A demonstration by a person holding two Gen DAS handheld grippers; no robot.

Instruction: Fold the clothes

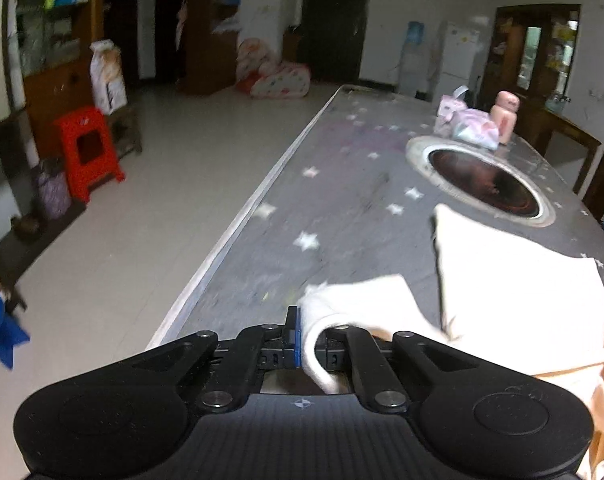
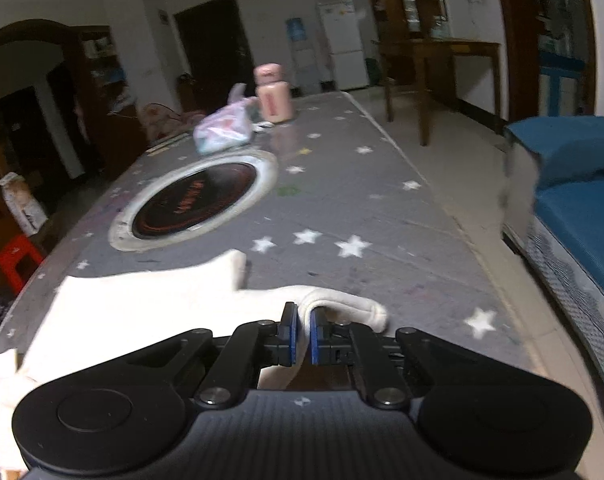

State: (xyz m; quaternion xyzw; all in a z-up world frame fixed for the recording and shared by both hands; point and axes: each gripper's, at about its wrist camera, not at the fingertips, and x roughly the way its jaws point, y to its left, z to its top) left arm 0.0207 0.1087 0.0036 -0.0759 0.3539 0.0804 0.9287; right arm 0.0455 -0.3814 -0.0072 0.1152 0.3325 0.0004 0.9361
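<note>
A cream-coloured garment (image 1: 510, 280) lies partly folded on the grey star-patterned table (image 1: 342, 200). My left gripper (image 1: 308, 340) is shut on a bunched edge of the garment near the table's front left. In the right wrist view the same garment (image 2: 150, 296) spreads to the left, and my right gripper (image 2: 302, 336) is shut on another fold of its edge, which humps up between the blue pads (image 2: 290, 332). Both held parts are lifted slightly above the table.
A round inset burner (image 1: 482, 180) sits in the table beyond the garment; it also shows in the right wrist view (image 2: 194, 200). A pink bottle (image 2: 272, 94) and a plastic bag (image 2: 222, 128) stand at the far end. A red stool (image 1: 88, 148) is on the floor at left, a blue sofa (image 2: 574, 200) at right.
</note>
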